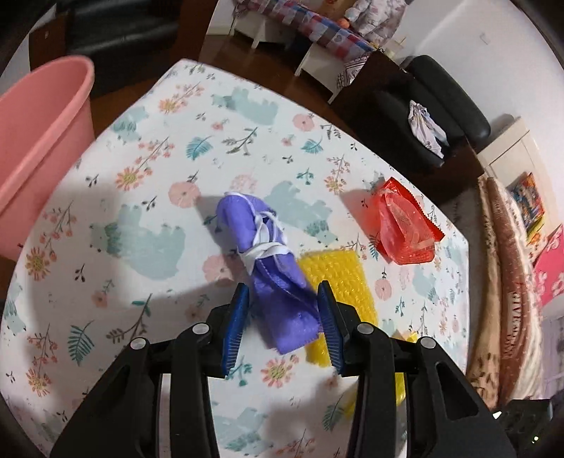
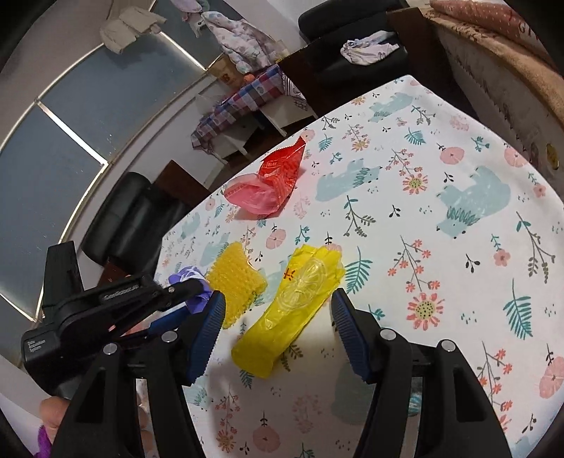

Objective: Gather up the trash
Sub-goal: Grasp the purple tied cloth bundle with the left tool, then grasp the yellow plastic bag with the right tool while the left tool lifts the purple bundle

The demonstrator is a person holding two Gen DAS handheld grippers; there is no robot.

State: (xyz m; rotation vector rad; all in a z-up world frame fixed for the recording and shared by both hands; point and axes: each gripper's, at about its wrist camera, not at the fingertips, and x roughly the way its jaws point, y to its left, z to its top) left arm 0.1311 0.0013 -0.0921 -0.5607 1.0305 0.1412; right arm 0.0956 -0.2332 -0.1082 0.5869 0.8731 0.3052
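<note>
A rolled purple face mask with white straps lies on the floral tablecloth. My left gripper is open, its blue pads on either side of the mask's near end. A yellow bubble-wrap piece lies just right of it, and a red plastic wrapper further right. In the right wrist view my right gripper is open over a yellow plastic wrapper. The bubble wrap, the red wrapper and the purple mask also show there, with the left gripper at the left.
A pink plastic bin stands past the table's left edge. Black chairs and a bench with a checked cloth stand beyond the far edge. A bed with brown blankets runs along the right side.
</note>
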